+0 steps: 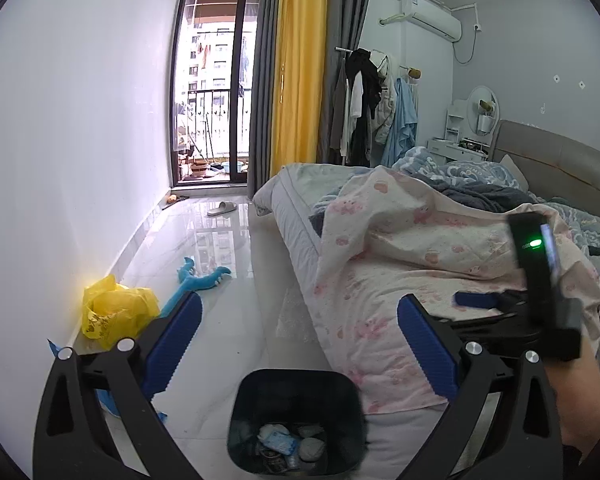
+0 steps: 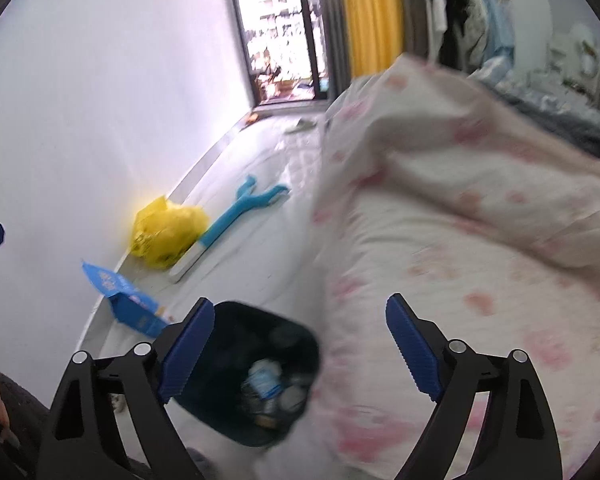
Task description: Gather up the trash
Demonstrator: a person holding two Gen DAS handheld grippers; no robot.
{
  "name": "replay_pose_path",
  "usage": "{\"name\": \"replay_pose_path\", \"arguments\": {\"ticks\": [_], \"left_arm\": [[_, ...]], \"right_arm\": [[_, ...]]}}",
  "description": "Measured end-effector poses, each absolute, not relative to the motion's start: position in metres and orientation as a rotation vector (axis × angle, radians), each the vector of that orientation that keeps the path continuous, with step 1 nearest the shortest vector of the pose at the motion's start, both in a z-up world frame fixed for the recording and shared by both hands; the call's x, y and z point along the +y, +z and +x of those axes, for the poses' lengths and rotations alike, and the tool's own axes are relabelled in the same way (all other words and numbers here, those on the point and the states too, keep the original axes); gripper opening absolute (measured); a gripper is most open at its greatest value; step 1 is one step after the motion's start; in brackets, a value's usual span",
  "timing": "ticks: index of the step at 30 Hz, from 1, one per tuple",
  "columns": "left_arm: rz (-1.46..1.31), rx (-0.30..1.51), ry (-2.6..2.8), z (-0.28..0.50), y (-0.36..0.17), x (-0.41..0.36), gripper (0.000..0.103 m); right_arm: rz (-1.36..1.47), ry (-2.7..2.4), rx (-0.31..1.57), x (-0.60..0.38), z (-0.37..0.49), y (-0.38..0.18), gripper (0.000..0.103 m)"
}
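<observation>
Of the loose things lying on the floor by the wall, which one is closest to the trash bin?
The blue carton, torn open, lies just left of the trash bin. The yellow bag and blue toy lie farther along the wall.

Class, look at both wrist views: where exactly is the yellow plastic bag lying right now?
The yellow plastic bag lies on the floor against the white wall, left in both views, beside the blue plush toy and beyond the black trash bin.
</observation>
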State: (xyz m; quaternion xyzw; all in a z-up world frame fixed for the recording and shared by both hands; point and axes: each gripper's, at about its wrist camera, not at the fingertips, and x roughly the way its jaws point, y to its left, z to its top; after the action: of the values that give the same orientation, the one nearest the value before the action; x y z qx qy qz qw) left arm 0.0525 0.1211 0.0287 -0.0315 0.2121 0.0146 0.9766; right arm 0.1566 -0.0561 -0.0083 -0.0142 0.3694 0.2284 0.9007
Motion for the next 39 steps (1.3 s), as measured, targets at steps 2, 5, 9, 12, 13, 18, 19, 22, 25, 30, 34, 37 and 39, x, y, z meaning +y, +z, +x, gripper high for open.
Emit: {"name": "replay_pose_path", "arguments": {"ticks": [2,5,9,12,13,18,19,22,25,30,34,37,39], "left_arm": [[-0.068,0.43,0.024,0.053,0.031,0.116,0.1],[-0.046,0.423,0.017,0.05,0.032,0.106,0.1],[-0.01,0.416,0.016,0.049,0.034,0.089,0.1],[0.024,0.404,0.046,0.043,0.033,0.077,0.1],[0.03,0.403,0.056,0.041,0.031,0.074,0.1],[-0.011,0.433,0.053,0.032,0.02,0.072,0.1],[-0.017,0.44,0.054,0.031,0.017,0.07,0.1],[-0.009,0.432,0.056,0.028,0.018,0.064,0.1],[0.004,0.393,0.051,0.018,0.024,0.055,0.1],[0.024,0.362,0.026,0.004,0.024,0.041,0.1],[0.038,0.363,0.024,-0.002,0.021,0.031,0.1],[0.041,0.372,0.016,-0.006,0.018,0.024,0.1],[0.055,0.372,0.017,-0.009,0.015,0.02,0.1]], "right_arm": [[-0.023,0.453,0.726,-0.073,0.151,0.001,0.091],[-0.037,0.424,0.65,-0.099,0.141,0.017,0.095],[-0.041,0.399,0.553,-0.134,0.123,0.038,0.098],[-0.026,0.375,0.476,-0.156,0.108,0.052,0.1],[-0.025,0.368,0.453,-0.162,0.103,0.057,0.1],[-0.02,0.37,0.398,-0.186,0.082,0.069,0.1],[-0.017,0.378,0.394,-0.192,0.076,0.071,0.1],[-0.028,0.379,0.381,-0.204,0.056,0.078,0.1],[-0.05,0.363,0.353,-0.22,0.029,0.084,0.1],[-0.036,0.342,0.332,-0.25,-0.003,0.084,0.1],[-0.025,0.328,0.351,-0.263,-0.016,0.07,0.1],[-0.034,0.337,0.349,-0.266,-0.021,0.064,0.1],[-0.03,0.378,0.372,-0.268,-0.02,0.055,0.1]]}}
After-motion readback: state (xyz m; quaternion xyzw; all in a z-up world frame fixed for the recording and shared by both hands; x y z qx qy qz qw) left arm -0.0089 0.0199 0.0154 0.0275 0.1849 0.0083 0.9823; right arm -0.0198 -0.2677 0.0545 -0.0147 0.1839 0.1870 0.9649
